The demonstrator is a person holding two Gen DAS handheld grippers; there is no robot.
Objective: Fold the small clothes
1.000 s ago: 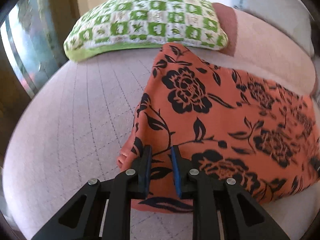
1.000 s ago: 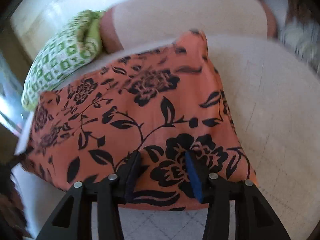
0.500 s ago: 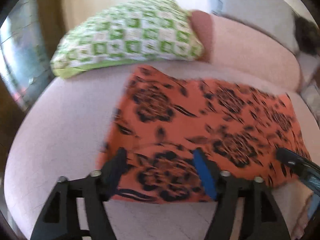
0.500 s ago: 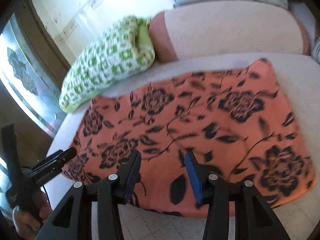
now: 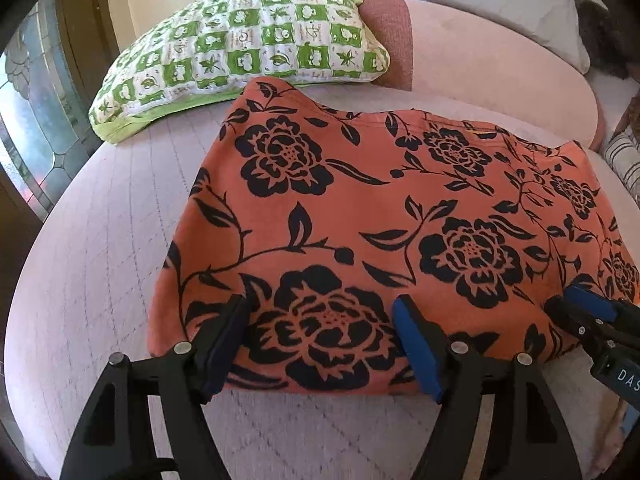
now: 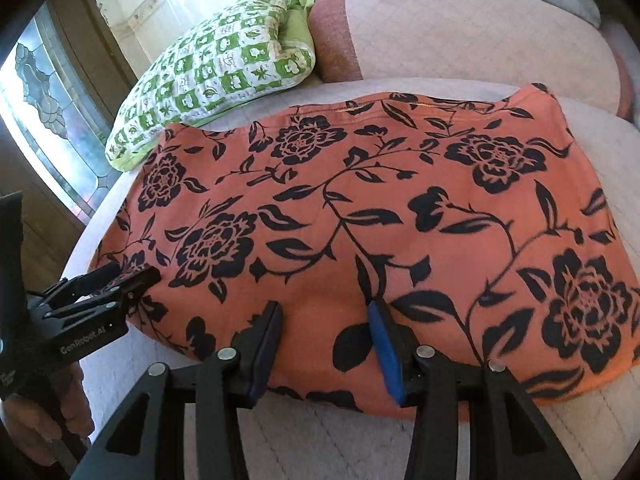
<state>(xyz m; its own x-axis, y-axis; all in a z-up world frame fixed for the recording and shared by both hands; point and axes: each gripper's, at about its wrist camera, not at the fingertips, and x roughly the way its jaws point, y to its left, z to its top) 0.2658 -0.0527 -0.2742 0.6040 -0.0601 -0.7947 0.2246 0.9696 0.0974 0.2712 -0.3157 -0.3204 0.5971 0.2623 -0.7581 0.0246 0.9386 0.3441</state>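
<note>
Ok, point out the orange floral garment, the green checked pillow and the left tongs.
orange floral garment [image 5: 360, 208], left wrist view, middle.
green checked pillow [image 6: 216, 76], right wrist view, top face.
left tongs [image 5: 320, 344], left wrist view, between fingertips.

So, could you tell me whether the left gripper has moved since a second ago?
Yes. The left gripper has backed away from the green checked pillow and opened; the orange floral garment lies flat between its fingers.

Orange garment [image 5: 384, 216] with black flowers; green-and-white checked pillow [image 5: 248, 40]; pale pink cushion [image 5: 80, 264].
</note>
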